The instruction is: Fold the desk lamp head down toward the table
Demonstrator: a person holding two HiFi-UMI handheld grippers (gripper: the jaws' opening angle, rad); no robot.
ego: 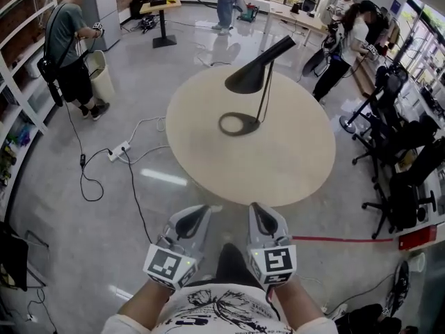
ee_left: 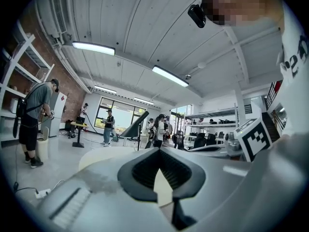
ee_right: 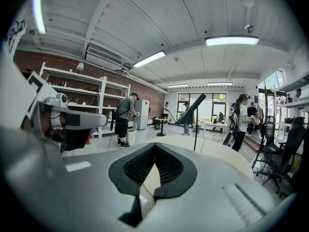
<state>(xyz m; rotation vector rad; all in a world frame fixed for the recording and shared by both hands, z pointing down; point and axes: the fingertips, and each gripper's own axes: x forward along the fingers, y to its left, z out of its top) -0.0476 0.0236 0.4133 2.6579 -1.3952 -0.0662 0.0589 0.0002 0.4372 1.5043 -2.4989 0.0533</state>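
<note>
Head view: high above, facing steeply down on round table point(ego: 278, 165); left gripper point(ego: 195, 218) and right gripper point(ego: 262, 216) close at bottom edge; gripper views: low, about tabletop height, facing forward along own jaws, tilted ceilingward; all three share table and desk lamp point(ego: 259, 75), well ahead.

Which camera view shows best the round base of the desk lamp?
The head view: looking down, it shows the whole ring base on the table. Both gripper views show only the shade and stem, low and far.
</note>
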